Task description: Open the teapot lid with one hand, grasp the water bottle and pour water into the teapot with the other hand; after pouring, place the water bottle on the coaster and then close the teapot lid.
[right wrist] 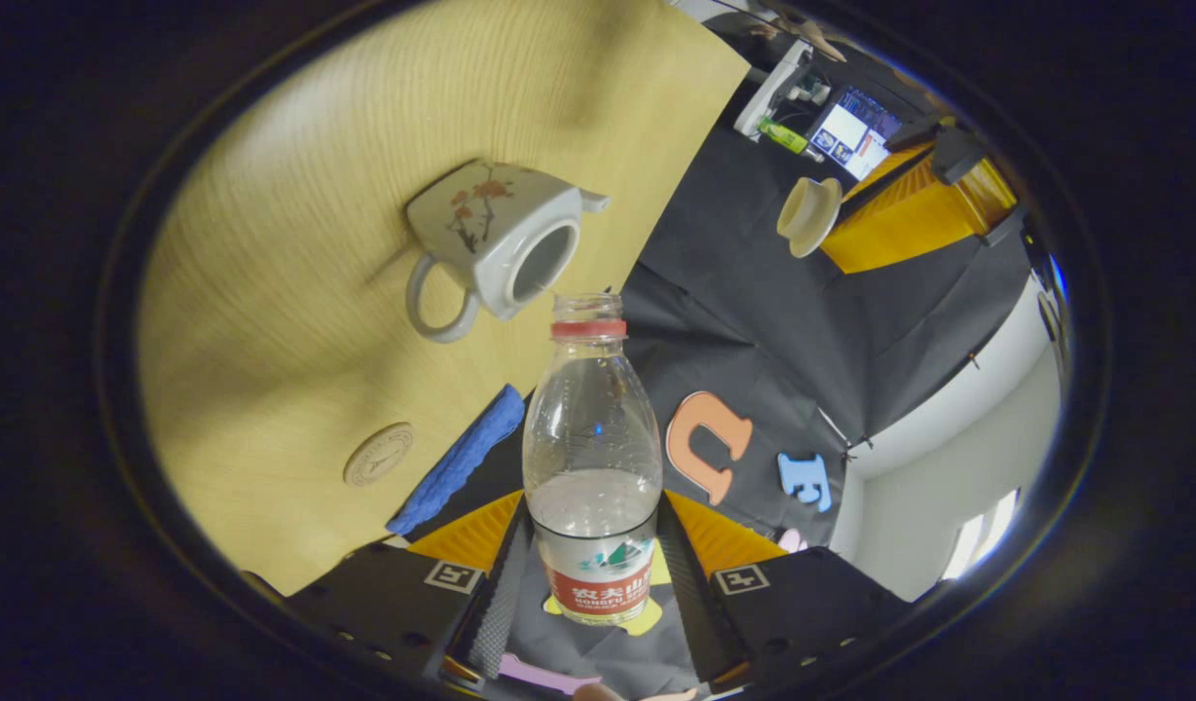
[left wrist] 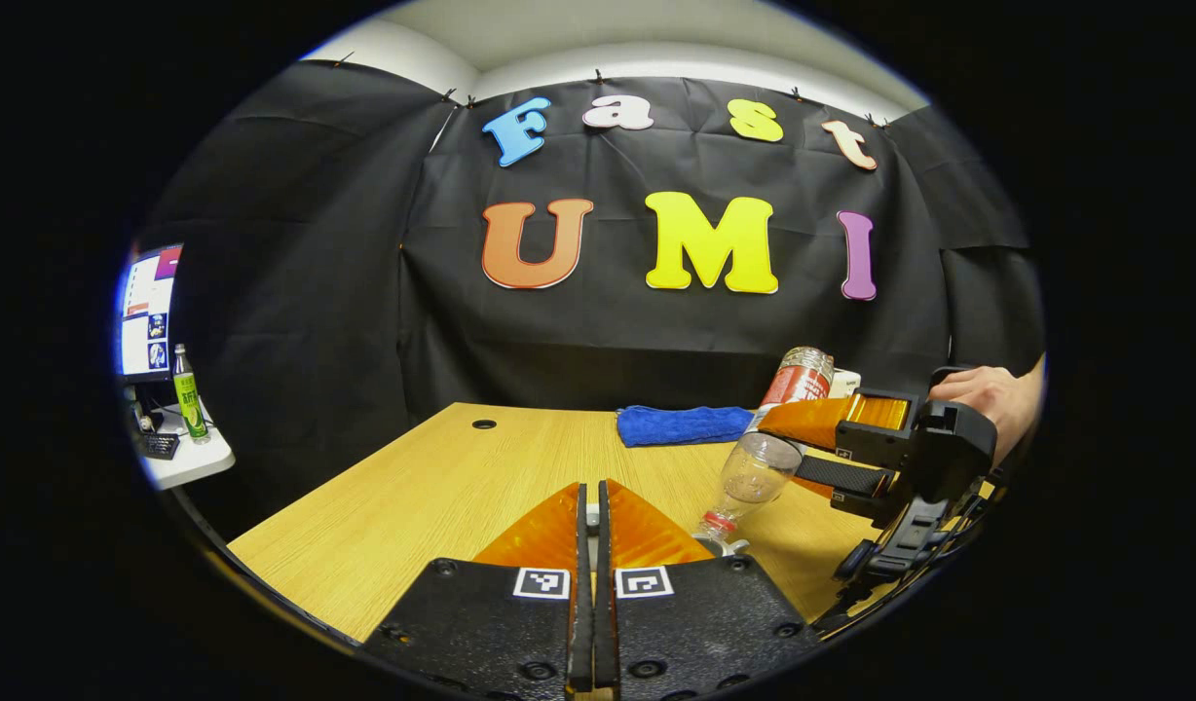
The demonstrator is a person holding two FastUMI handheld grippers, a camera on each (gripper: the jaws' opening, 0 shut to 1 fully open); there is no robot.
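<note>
Red-labelled water bottle (right wrist: 592, 458) is clamped, tilted over the teapot (right wrist: 496, 243), in the right claw (right wrist: 590, 574); left claw (left wrist: 588, 545) closed.

In the left gripper view the teapot is almost wholly hidden behind the left gripper (left wrist: 588, 516); just a pale sliver shows below the water bottle's (left wrist: 754, 472) mouth. The bottle's middle is covered by the right gripper (left wrist: 832, 443), whose holder is cut off past the hand (left wrist: 992, 399). In the right gripper view the bottle's base drops out of sight. The lid's (right wrist: 809, 216) knob is hidden, so the grip on it cannot be told.
</note>
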